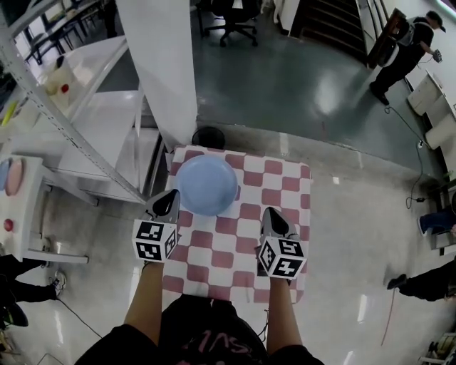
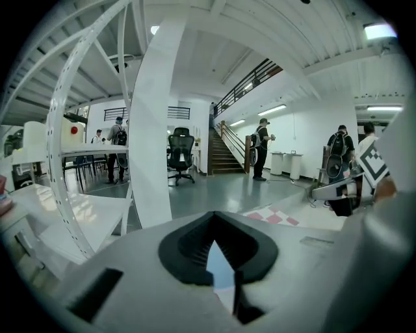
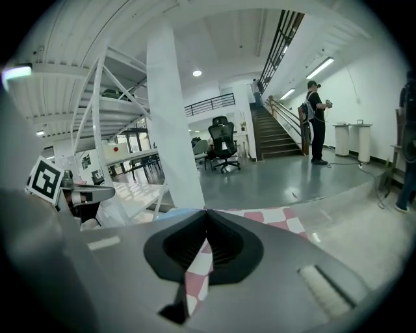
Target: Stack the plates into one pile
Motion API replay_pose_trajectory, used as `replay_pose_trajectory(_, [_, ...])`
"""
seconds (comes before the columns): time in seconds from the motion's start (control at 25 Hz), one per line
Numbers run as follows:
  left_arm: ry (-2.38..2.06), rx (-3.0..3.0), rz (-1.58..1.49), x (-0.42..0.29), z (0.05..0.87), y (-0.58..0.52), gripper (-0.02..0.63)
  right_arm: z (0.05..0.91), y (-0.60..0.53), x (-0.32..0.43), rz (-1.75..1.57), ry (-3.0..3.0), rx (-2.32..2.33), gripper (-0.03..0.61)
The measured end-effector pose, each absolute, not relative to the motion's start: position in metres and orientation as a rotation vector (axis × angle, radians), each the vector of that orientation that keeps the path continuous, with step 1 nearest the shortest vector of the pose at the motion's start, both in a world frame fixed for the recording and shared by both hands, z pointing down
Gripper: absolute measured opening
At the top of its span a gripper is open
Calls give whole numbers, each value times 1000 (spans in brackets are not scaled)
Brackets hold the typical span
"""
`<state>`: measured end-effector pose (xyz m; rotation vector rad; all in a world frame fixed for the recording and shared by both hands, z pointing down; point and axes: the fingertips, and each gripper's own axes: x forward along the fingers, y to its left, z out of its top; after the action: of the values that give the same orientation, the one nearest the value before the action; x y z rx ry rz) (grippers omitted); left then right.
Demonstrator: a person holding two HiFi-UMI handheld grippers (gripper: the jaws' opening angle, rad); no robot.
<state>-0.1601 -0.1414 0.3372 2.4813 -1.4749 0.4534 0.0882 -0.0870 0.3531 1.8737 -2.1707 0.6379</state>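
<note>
A light blue plate (image 1: 206,184) lies on the red-and-white checked table (image 1: 285,187), toward its far left; whether other plates lie under it I cannot tell. My left gripper (image 1: 168,199) hovers at the plate's left edge, shut, with nothing in it. My right gripper (image 1: 274,218) hangs over the cloth to the right of the plate, also shut and empty. In the left gripper view a sliver of the blue plate (image 2: 216,266) shows past the closed jaws. The right gripper view shows the checked cloth (image 3: 197,278) through its jaws and the left gripper (image 3: 81,194) at the left.
A white pillar (image 1: 162,64) rises just behind the table, with a dark round bin (image 1: 208,136) at its foot. White shelving (image 1: 85,142) stands to the left. An office chair (image 1: 235,18) and people (image 1: 406,46) are farther off on the grey floor.
</note>
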Motion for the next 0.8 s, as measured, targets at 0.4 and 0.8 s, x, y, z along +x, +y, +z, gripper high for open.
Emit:
replay_pose_trajectory(0.4, [-1521,2534,401,-157,297,-109,-2,312,-55,103,563,-2226,1931,11])
replay_pose_trajectory(0.8, [-1585,2556,330,-162,269,-83,-2,287,-30,110,480,-2284,1941,11])
